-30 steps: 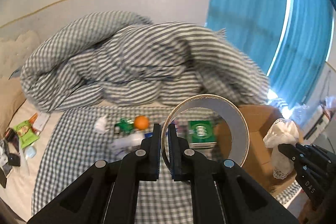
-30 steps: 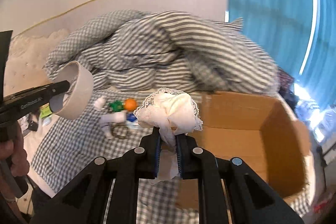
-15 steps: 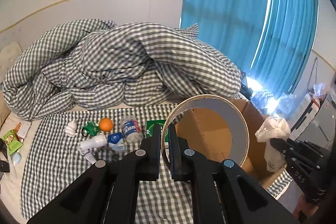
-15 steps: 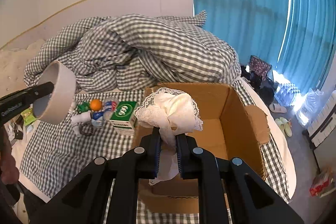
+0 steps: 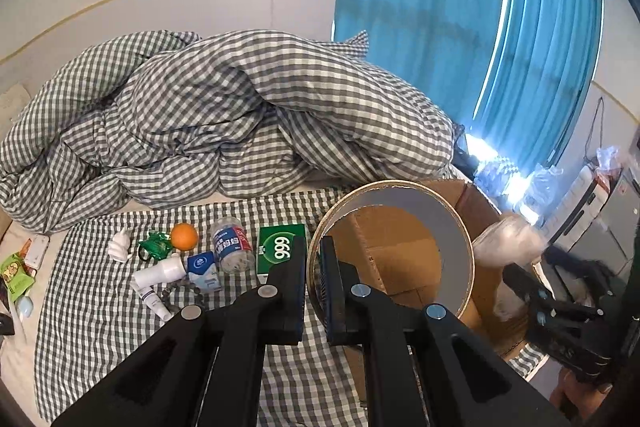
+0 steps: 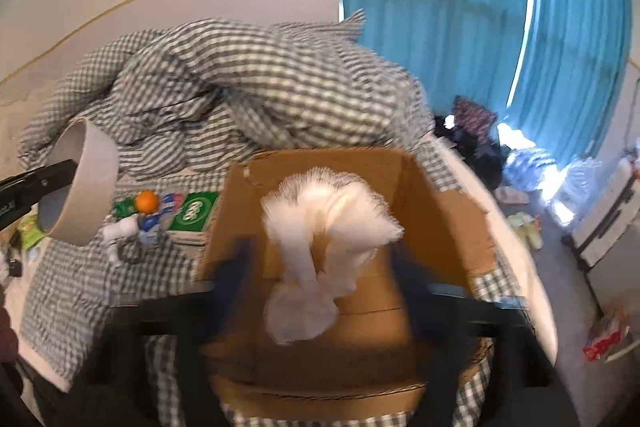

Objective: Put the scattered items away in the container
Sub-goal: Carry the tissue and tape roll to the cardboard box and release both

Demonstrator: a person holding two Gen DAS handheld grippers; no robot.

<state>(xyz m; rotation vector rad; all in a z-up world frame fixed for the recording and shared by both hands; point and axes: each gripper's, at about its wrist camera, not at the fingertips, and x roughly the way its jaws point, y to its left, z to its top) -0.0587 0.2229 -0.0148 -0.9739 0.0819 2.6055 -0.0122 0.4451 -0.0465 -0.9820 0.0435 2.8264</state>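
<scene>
Well, R gripper (image 6: pixel 320 267) fingers spread apart, lace cloth (image 6: pixel 320 227) loose over the cardboard box (image 6: pixel 440 195); L gripper (image 5: pixel 313 267) clamped on tape roll (image 5: pixel 456 227) w/ thin rim hold, could slip

The black left gripper (image 5: pixel 313 283) is closed on the wall of a wide white tape ring with a thin tan rim (image 5: pixel 456 227); its two fingers pinch the left side of the ring. Through the ring the brown cardboard box (image 5: pixel 476 199) shows, standing on the grey-and-white checked sheet (image 5: pixel 96 307). On the sheet, left of the box, lie a green carton marked 999 (image 5: pixel 276 247), a clear plastic bottle (image 5: pixel 230 247), a round orange fruit (image 5: pixel 184 236) and a small white bottle (image 5: pixel 158 273). A crumpled checked duvet (image 5: pixel 240 107) is behind them. At the right the black right gripper (image 5: pixel 516 275) is over the box, beside a blurred white cloth bundle (image 5: pixel 508 241).
</scene>
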